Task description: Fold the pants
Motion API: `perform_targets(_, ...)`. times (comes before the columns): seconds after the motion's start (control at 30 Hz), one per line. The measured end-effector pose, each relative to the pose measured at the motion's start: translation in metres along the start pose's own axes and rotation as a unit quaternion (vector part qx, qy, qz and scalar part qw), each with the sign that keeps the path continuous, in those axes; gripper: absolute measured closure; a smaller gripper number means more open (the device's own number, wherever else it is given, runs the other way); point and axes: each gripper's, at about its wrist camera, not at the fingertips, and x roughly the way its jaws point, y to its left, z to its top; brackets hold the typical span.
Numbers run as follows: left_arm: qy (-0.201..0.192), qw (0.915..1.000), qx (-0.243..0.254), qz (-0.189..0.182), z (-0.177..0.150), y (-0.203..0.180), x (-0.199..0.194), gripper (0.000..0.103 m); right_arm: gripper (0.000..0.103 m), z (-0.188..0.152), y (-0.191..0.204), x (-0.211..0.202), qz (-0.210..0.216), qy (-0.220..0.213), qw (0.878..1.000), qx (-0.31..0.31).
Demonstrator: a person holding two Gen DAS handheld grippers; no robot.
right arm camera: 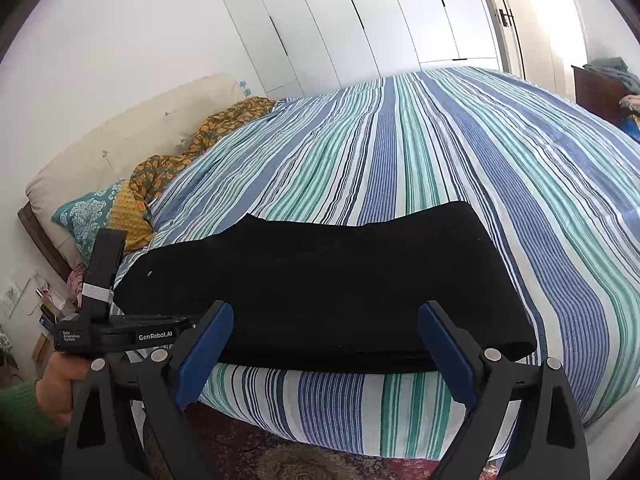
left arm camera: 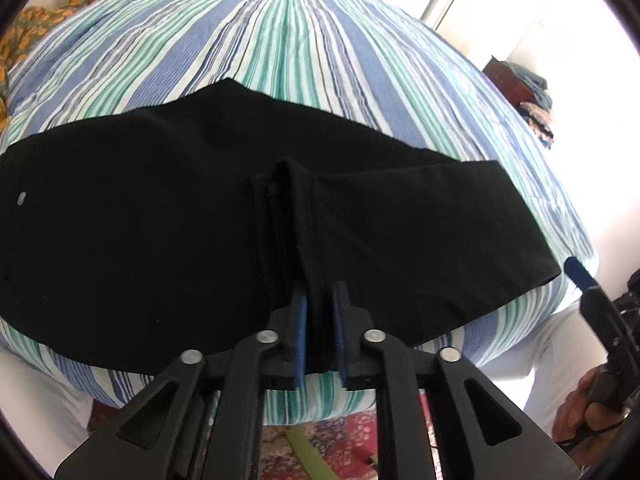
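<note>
Pants (left arm camera: 160, 208): black, laid lengthwise along the near edge of the bed (left arm camera: 280, 40), kept flat there for folding.
Left gripper (left arm camera: 319, 320): fingers closed on a pinched ridge of the pants' near edge, judged held for lifting a fold across.
Right gripper (right arm camera: 324, 356): fingers wide apart, nothing held, poised before the pants' near edge, judged ready to take a second hold.

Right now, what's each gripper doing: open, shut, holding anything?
Left gripper: shut on a pinched fold of the black pants.
Right gripper: open, holding nothing, at the pants' near edge.
</note>
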Motion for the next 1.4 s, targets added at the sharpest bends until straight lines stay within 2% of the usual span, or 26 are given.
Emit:
perform_targets(0.03, -0.012, 0.9999, -0.003, 0.001, 0.001, 0.001, -0.006, 0.04, 0.01, -0.001, 0.002, -0.001, 0.0, -0.001, 1.0, -0.006)
perform_targets(0.07, -0.033, 0.9994, -0.009, 0.007, 0.001, 0.005, -0.013, 0.021, 0.01, -0.001, 0.003, -0.002, 0.0, -0.002, 1.0, -0.011)
perform_targets(0.1, -0.048, 0.9987, -0.017, 0.009, 0.0, 0.015, -0.018, 0.018, 0.01, -0.002, 0.004, -0.003, 0.0, -0.003, 1.0, -0.013)
perform_targets(0.13, -0.043, 0.9987, -0.028, 0.007, 0.004, 0.021, -0.017, 0.018, 0.01, -0.002, 0.004, -0.003, 0.0, -0.003, 1.0, -0.013)
perform_targets(0.23, 0.014, 0.9982, -0.056, -0.019, 0.013, 0.035, 0.008, 0.031, 0.01, -0.002, 0.001, -0.001, 0.004, 0.0, 1.0, -0.001)
perform_targets(0.27, 0.028, 0.9979, -0.056, -0.018, 0.014, 0.035, 0.016, 0.037, 0.01, -0.002, 0.0, 0.0, 0.005, 0.001, 1.0, 0.001)
perform_targets(0.33, 0.04, 0.9982, -0.046, 0.0, 0.016, 0.028, 0.023, 0.038, 0.01, -0.002, 0.0, 0.001, 0.006, 0.003, 1.0, 0.002)
perform_targets(0.37, 0.042, 0.9983, -0.041, 0.008, 0.018, 0.024, 0.026, 0.044, 0.01, -0.002, 0.001, 0.001, 0.006, 0.003, 1.0, 0.001)
perform_targets(0.4, 0.044, 0.9982, -0.039, 0.008, 0.019, 0.02, 0.028, 0.054, 0.01, -0.003, 0.001, 0.0, 0.005, 0.002, 1.0, -0.001)
perform_targets(0.43, 0.051, 0.9978, -0.041, 0.007, 0.02, 0.017, 0.031, 0.075, 0.01, -0.003, 0.001, 0.0, 0.004, 0.001, 1.0, -0.003)
perform_targets(0.47, 0.052, 0.9976, -0.045, 0.009, 0.021, 0.016, 0.032, 0.09, 0.01, -0.003, 0.001, -0.001, 0.003, 0.0, 1.0, -0.004)
perform_targets(0.53, 0.042, 0.9984, -0.036, 0.001, 0.024, 0.011, 0.025, 0.095, 0.01, -0.003, 0.0, -0.002, 0.001, -0.001, 1.0, 0.0)
perform_targets(0.63, -0.006, 1.0, -0.003, -0.006, 0.031, 0.002, -0.006, 0.096, 0.01, -0.002, -0.005, -0.003, -0.003, -0.005, 1.0, 0.011)
perform_targets(0.7, -0.044, 0.999, -0.005, -0.008, 0.042, 0.012, -0.03, 0.096, 0.01, 0.0, -0.009, -0.009, -0.013, -0.016, 1.0, 0.017)
perform_targets(0.77, -0.058, 0.9982, -0.014, -0.006, 0.05, 0.031, -0.039, 0.096, 0.01, 0.001, -0.013, -0.016, -0.023, -0.031, 0.999, 0.024)
perform_targets(0.87, -0.033, 0.9992, -0.016, 0.018, 0.046, 0.055, -0.022, 0.096, 0.01, 0.002, -0.021, -0.019, -0.031, -0.036, 0.998, 0.04)
perform_targets(0.97, 0.0, 0.9994, -0.012, 0.034, 0.029, 0.063, 0.006, 0.096, 0.01, 0.006, -0.025, -0.013, -0.029, -0.028, 0.998, 0.053)
perform_targets(1.03, -0.012, 0.999, -0.007, 0.042, 0.018, 0.058, 0.01, 0.095, 0.01, 0.02, -0.026, -0.008, -0.021, -0.03, 0.998, 0.052)
perform_targets(1.13, -0.018, 0.999, -0.022, 0.036, 0.019, 0.057, 0.01, 0.095, 0.01, 0.05, -0.025, 0.0, 0.002, -0.041, 0.998, 0.039)
perform_targets(1.2, -0.019, 0.999, -0.023, 0.031, 0.013, 0.061, 0.009, 0.094, 0.01, 0.062, -0.028, 0.014, 0.028, -0.021, 0.999, 0.037)
perform_targets(1.3, -0.022, 0.9991, -0.024, 0.028, 0.005, 0.066, 0.006, 0.093, 0.01, 0.048, -0.036, 0.043, 0.03, 0.028, 0.999, 0.018)
perform_targets(1.33, -0.023, 0.9991, -0.026, 0.025, 0.005, 0.067, 0.007, 0.092, 0.011, 0.036, -0.042, 0.058, 0.03, 0.065, 0.997, 0.015)
perform_targets(1.4, -0.025, 0.999, -0.029, 0.02, 0.004, 0.071, 0.01, 0.091, 0.024, 0.009, -0.057, 0.09, 0.005, 0.163, 0.987, 0.009)
